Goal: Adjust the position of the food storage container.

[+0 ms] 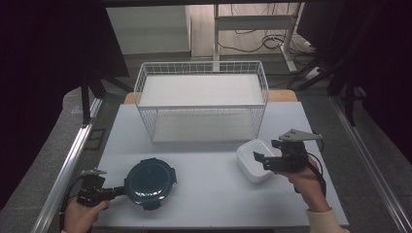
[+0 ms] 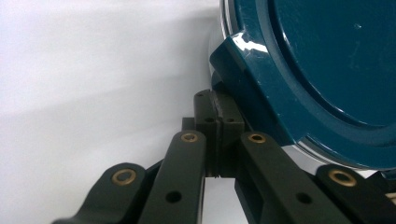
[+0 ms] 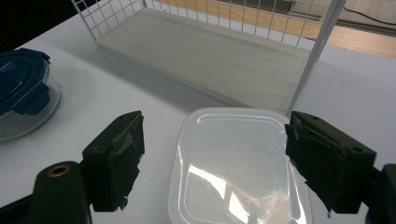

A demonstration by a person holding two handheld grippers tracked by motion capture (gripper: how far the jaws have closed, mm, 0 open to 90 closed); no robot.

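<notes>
Round box (image 1: 149,182) with the dark blue lid sits on the table (image 1: 209,194), near the front edge, well in front of the rack's (image 1: 201,101) left half. Your left gripper (image 1: 119,191) is at the box's left side, jaws clenched tight together; in the left gripper view its tips (image 2: 219,114) sit right under a lid latch (image 2: 233,51). Can't tell if they pinch the latch or just touch it.

White box (image 1: 253,160) sits in front of the rack's right corner, near it but apart, well right of the round box. Your right gripper (image 1: 268,153) hovers over its right side, jaws wide and released. In the right gripper view the white box (image 3: 238,163) lies between the two pads (image 3: 122,154), gap on both sides, nothing gripped. Lid is on, translucent, glare on top.

The rack is a white wire frame with two shelves, standing at the table's back edge. Your right hand (image 1: 308,187) comes in from the front right, the left hand (image 1: 80,216) from the front left corner.
</notes>
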